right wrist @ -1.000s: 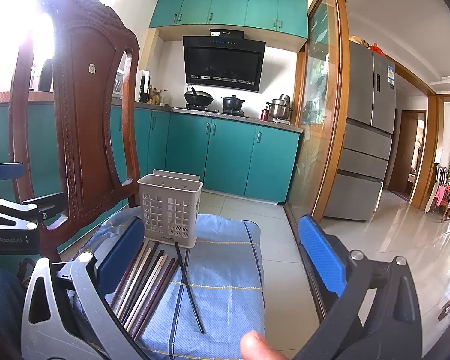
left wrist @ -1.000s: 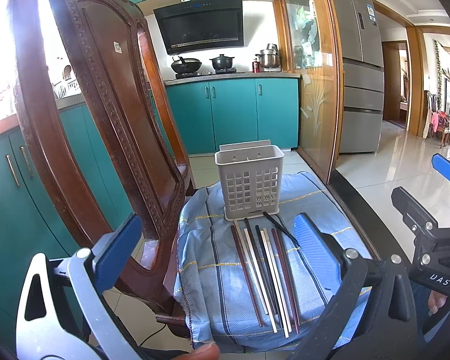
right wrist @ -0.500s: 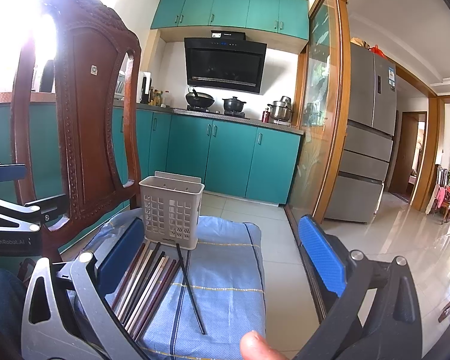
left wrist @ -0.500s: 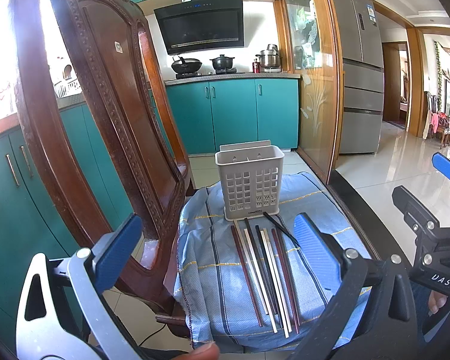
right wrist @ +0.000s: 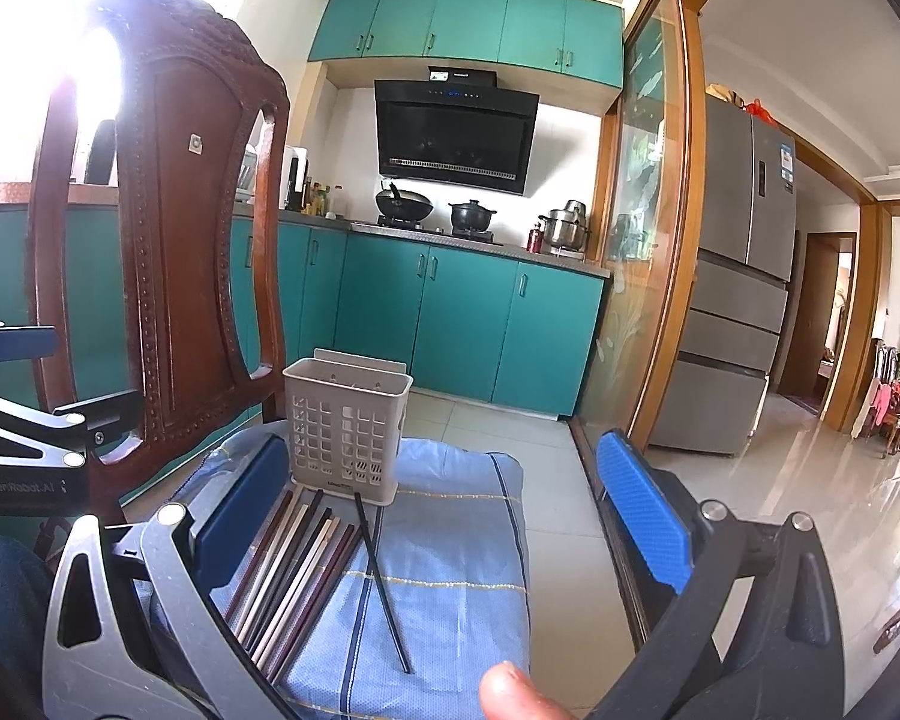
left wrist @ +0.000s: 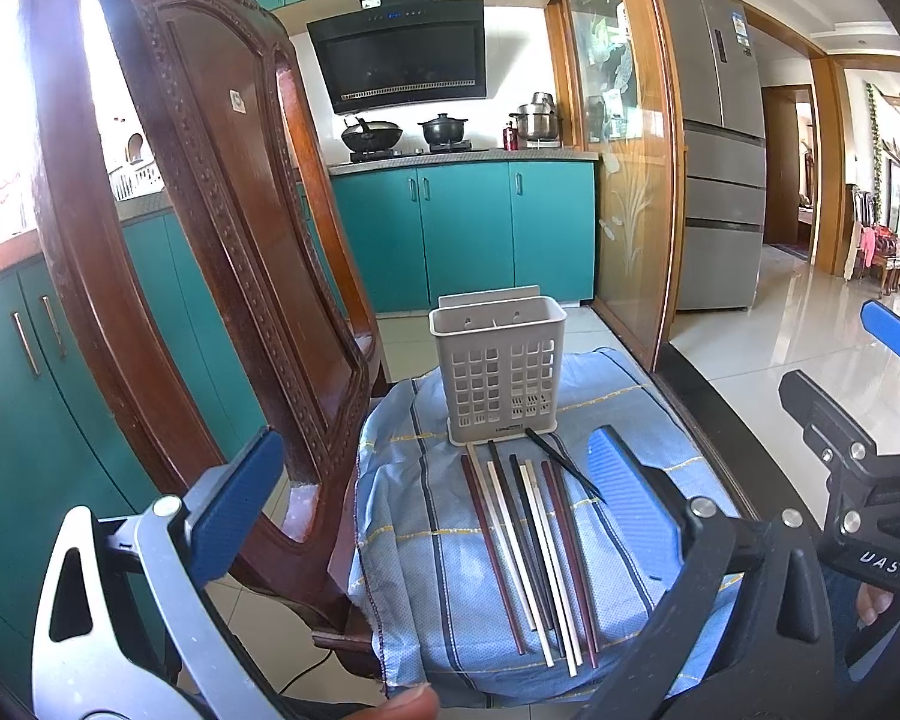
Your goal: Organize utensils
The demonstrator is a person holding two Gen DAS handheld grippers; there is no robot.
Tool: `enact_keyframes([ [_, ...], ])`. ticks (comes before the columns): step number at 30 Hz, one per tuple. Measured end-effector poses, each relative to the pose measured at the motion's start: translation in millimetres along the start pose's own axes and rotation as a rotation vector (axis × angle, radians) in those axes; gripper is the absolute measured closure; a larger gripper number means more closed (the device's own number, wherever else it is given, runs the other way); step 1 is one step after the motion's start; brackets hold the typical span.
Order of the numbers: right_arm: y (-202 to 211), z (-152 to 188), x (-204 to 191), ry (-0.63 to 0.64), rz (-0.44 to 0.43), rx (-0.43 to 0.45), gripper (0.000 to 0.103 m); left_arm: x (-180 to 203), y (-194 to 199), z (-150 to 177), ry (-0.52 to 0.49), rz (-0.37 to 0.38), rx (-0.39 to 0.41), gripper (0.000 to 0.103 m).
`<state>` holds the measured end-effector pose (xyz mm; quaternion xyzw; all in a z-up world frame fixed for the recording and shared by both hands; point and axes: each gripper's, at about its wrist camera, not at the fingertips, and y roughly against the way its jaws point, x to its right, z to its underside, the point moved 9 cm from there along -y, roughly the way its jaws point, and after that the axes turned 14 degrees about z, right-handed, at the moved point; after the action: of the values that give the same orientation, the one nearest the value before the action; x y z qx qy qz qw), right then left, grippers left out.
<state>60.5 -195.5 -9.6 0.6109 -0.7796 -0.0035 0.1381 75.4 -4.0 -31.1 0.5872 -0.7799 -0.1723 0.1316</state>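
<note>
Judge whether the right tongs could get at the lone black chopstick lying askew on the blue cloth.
Probably yes. The right tongs are open and empty, and the slanted black chopstick lies apart from the bundled chopsticks, on its open side, with bare blue checked cloth around it. Nothing blocks the approach.

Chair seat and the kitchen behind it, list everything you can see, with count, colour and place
Utensil basket: one, grey, upright at the far end of the cloth.
Chopsticks: several, dark brown, black and pale, lying side by side in front of the basket; exact count unclear.
Stray chopstick: one, black, lying at an angle to the right of the bundle.
Cloth: one, blue with stripes, covering the chair seat.
Chair: one, dark carved wood, back at left.
Cabinets: teal, along the back wall.
Fridge: one, grey, right.
Left hand-held gripper: open, empty.
Right hand-held gripper: open, empty.
</note>
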Motion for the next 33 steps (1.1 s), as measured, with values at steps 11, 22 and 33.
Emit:
enact_keyframes([
  [11, 2, -2, -1, 0.004, -0.004, 0.008, 0.002, 0, 1, 0, 0.0, 0.001, 0.002, 0.003],
  [22, 3, -5, -5, 0.012, -0.008, 0.016, 0.002, 0, 1, 0, 0.001, 0.001, 0.001, 0.003],
  [33, -54, 22, -6, 0.059, -0.05, -0.154, 0.003, -3, -21, 20, 0.033, 0.04, -0.067, 0.003],
])
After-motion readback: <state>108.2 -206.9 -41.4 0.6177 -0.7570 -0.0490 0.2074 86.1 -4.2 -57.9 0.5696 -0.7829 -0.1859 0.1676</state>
